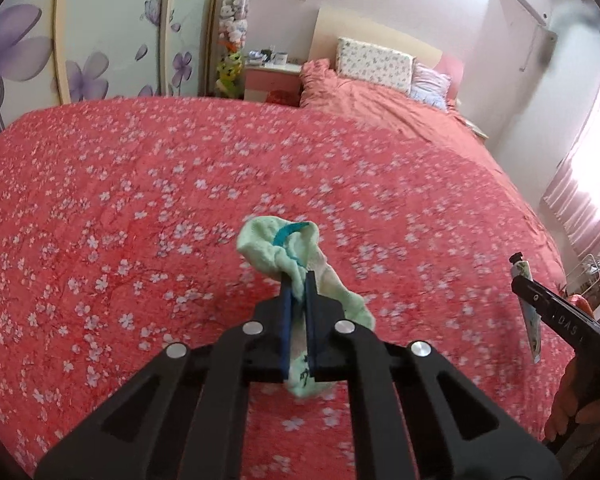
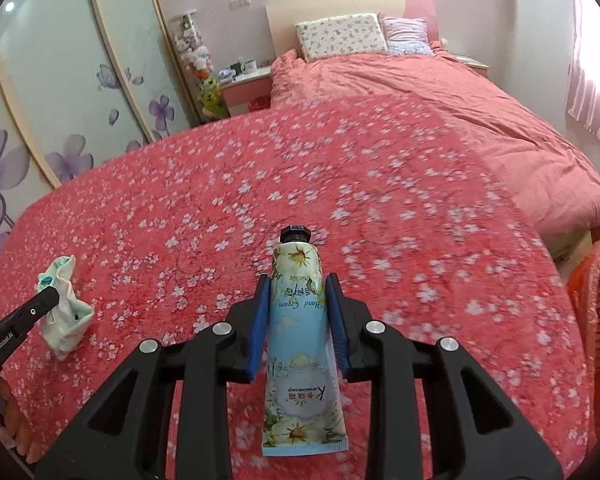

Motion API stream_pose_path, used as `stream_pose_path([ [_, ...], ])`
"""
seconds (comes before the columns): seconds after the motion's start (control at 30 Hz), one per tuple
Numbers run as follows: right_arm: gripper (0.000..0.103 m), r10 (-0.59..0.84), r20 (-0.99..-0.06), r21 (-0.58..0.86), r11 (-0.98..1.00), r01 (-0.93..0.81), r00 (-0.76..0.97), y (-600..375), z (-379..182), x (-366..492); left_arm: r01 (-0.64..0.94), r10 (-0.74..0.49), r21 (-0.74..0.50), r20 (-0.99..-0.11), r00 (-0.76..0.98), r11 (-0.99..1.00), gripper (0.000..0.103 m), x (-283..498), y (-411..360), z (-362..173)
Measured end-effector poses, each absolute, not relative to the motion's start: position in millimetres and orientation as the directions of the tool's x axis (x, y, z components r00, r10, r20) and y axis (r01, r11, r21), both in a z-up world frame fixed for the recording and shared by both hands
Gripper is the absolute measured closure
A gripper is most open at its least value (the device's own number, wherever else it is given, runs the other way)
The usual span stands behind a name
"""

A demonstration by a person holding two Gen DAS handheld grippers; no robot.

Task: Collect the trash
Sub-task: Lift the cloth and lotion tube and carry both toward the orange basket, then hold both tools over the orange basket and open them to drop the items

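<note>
Gripping a crumpled mint-green sock [image 1: 300, 264], the left gripper [image 1: 299, 280] has its blue pads [image 1: 287, 320] pinched tight on the cloth, above the bed [image 1: 140, 200]. The sock is off the bedspread, its cuff bunched beyond the fingertips, its toe drooping below the jaws. A teal band shows at the cuff.

Right gripper [image 2: 296, 284] clenched on a hand cream tube [image 2: 300, 340], pads [image 2: 260, 320] against both sides of it. Tube held over the bed, black cap [image 2: 296, 234] pointing towards the headboard, crimped end nearest the camera. Label reads "Hand Cream", daisy print.

From the right wrist view, the sock hangs out towards the bed's left side. Orange mesh basket [image 2: 598, 320] sits just off the bed's right edge. Pillows [image 2: 342, 36] lie at the far end of the bed. Flowered wardrobe doors [image 1: 40, 60] stand beyond the bed's left side.
</note>
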State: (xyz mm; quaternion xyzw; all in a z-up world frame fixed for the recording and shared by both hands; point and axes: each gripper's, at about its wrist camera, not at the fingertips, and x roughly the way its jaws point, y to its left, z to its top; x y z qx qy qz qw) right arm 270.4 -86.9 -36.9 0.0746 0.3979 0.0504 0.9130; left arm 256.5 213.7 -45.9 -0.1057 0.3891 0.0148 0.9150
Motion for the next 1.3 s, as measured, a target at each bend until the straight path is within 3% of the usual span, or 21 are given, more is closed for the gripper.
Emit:
stream_pose_path([
  [0.77,0.075,0.084,-0.519,0.247,0.967,0.055,0.850,-180,51,182,0.152,-0.222,-0.167,-0.584,0.781,0.974,0.096,216,72,54],
  [1.3,0.075,-0.062,-0.450,0.303,0.928,0.218,0.891,-275,58,124,0.410,-0.440,-0.188,-0.565,0.698,0.892,0.096,191,-82,64],
])
